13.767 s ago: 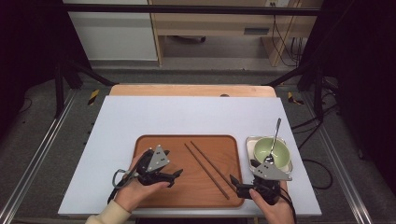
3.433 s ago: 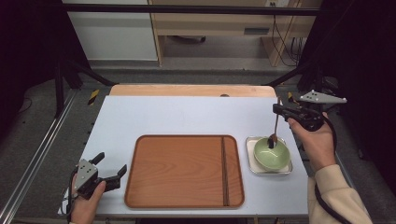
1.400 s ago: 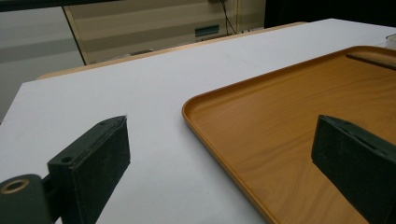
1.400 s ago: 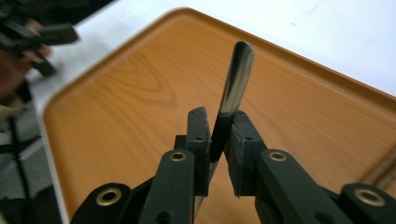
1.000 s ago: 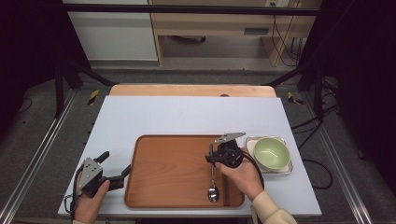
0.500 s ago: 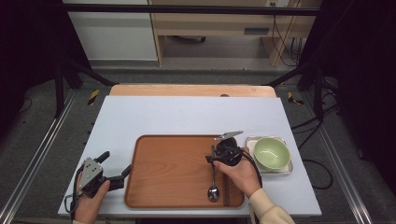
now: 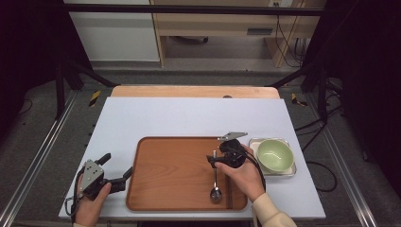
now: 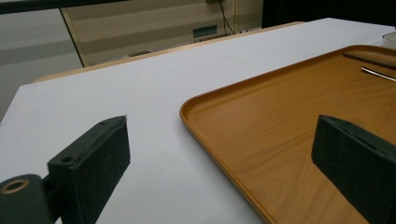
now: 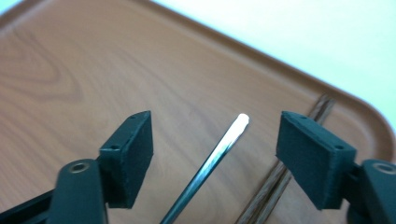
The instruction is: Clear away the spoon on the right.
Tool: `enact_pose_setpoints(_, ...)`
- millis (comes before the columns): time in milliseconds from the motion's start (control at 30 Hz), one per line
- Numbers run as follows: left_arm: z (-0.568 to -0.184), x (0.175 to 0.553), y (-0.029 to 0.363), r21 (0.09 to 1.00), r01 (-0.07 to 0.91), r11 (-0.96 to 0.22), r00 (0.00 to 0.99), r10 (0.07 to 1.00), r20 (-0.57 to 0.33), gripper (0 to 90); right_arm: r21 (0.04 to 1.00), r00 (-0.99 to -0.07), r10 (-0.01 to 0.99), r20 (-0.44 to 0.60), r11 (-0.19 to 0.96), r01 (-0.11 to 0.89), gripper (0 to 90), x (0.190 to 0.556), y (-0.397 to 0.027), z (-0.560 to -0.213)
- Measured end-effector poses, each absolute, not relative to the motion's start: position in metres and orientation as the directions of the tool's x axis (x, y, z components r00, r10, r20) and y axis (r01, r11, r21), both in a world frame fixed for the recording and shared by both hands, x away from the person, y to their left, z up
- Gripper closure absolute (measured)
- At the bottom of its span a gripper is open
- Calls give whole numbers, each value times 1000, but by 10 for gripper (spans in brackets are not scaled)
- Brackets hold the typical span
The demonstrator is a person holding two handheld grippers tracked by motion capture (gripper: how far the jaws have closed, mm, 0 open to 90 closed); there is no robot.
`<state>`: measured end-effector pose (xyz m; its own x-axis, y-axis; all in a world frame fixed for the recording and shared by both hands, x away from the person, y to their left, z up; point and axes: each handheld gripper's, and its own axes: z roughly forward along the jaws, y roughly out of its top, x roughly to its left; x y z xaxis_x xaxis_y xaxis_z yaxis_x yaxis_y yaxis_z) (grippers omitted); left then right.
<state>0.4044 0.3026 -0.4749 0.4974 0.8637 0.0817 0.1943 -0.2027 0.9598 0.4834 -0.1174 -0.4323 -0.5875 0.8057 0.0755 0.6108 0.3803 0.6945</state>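
Observation:
A metal spoon lies on the wooden tray, bowl end toward the front edge. My right gripper sits low over the spoon's handle. In the right gripper view the gripper is open and its jaws have just been opening. The handle lies between the pads, touching neither. A pair of dark chopsticks rests along the tray's right rim. My left gripper rests open on the white table left of the tray, nothing between its jaws.
A green bowl stands on a small metal tray right of the wooden tray. The white tabletop stretches behind the tray to a wooden strip at the far edge. The wooden tray's rim curves close to my left gripper.
The spoon, held above the green bowl a few seconds ago, now lies on the wooden tray. Over the last second both hands stayed put.

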Motion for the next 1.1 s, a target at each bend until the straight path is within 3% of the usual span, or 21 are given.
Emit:
enact_pose_setpoints(500, -474, 403, 299, 959, 180, -217, 500, 860, 101, 37, 786, -572, 820, 21, 340, 516, 111, 472, -136, -412)
enact_pose_setpoints(1100, -474, 403, 298, 959, 180, -219, 501, 859, 102, 37, 810, -438, 899, -9, 263, 524, 119, 462, -208, -383)
